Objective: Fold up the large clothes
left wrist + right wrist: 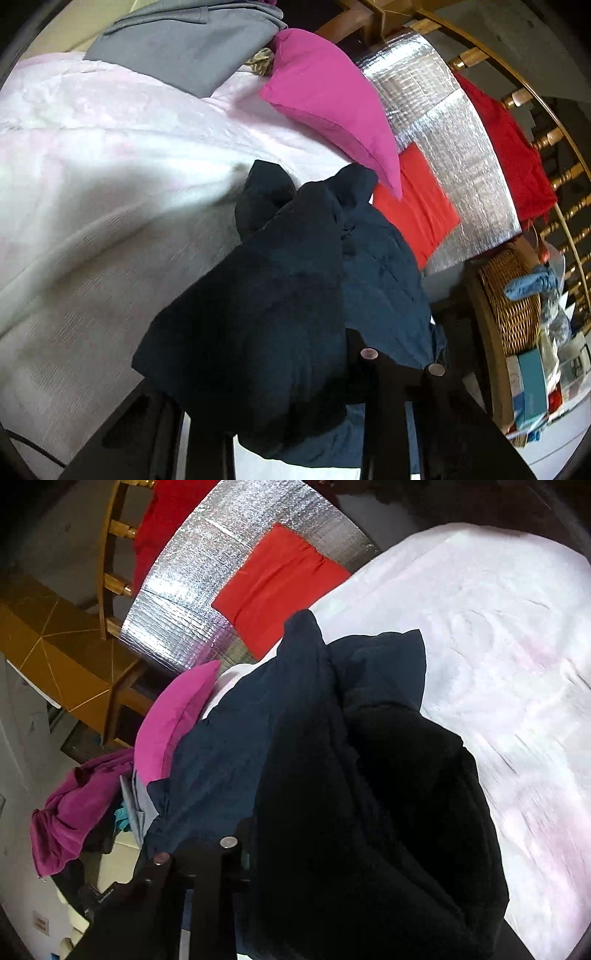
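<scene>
The navy garment (280,295) hangs bunched over the pale pink bed cover (92,147), draped straight across both tongs — the left gripper (402,362) and the right gripper (195,849) each look clamped on a gathered edge, though cloth hides the pads. Its long axis can't be told. Beyond the garment lies a magenta pillow (325,107), then an orange cloth (421,206) on a foil mat (443,129) — likely clear of the fold.
</scene>
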Motion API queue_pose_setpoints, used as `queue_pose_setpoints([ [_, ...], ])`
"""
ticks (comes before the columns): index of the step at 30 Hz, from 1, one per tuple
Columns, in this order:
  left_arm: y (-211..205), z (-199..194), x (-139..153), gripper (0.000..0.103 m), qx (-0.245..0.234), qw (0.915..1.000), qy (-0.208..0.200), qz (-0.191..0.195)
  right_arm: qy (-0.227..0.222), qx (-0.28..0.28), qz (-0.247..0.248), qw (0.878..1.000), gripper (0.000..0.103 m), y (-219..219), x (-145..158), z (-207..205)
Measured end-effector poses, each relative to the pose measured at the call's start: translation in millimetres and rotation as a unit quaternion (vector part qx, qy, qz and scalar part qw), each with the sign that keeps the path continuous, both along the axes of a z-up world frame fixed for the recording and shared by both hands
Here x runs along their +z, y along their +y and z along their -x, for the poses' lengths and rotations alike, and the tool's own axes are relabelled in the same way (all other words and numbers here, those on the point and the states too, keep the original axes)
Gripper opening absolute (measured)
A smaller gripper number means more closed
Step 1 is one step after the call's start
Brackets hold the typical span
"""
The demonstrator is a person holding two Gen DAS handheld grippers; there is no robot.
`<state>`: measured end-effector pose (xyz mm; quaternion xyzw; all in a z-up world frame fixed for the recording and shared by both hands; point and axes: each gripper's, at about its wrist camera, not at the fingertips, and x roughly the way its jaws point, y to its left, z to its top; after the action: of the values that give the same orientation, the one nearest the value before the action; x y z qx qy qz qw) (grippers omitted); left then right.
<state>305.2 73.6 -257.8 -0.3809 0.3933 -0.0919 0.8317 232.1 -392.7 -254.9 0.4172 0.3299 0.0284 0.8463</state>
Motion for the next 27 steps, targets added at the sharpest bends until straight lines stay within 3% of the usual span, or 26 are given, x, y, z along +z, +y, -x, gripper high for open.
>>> queue_pose_setpoints([
  [5, 13, 41, 3, 0.03, -0.006, 0.9999, 0.014, 0.0, 0.005, 0.023, -0.001, 1.0, 0.033, 9, 2, 48],
  [7, 19, 64, -5, 0.038, -0.007, 0.9996, 0.024, -0.009, 0.019, 0.039, 0.006, 0.999, 0.033, 11, -4, 60],
  [9, 26, 73, -19, 0.047, -0.01, 0.9979, 0.065, 0.001, 0.046, 0.048, -0.017, 0.998, 0.04, 7, -13, 65],
  [11, 39, 82, -27, 0.059, -0.011, 0.9945, 0.097, 0.038, 0.074, 0.054, -0.042, 0.995, 0.057, 0, -18, 72],
  [14, 54, 100, -13, 0.064, -0.029, 0.993, 0.105, 0.046, 0.083, 0.066, -0.049, 0.993, 0.061, -16, -10, 98],
  [17, 65, 111, 14, 0.073, -0.045, 0.9963, 0.071, 0.019, 0.073, 0.073, -0.027, 0.994, 0.061, -39, 10, 120],
  [21, 65, 92, 35, 0.082, -0.007, 0.9986, 0.034, -0.041, 0.041, 0.022, 0.036, 0.998, 0.072, -60, 35, 113],
  [24, 48, 65, 23, 0.083, -0.009, 0.9972, 0.052, -0.054, 0.044, 0.027, 0.008, 0.999, 0.072, -60, 28, 80],
  [27, 34, 45, 2, 0.083, -0.01, 0.9912, 0.086, -0.101, 0.069, 0.041, 0.029, 0.996, 0.071, -47, 9, 45],
])
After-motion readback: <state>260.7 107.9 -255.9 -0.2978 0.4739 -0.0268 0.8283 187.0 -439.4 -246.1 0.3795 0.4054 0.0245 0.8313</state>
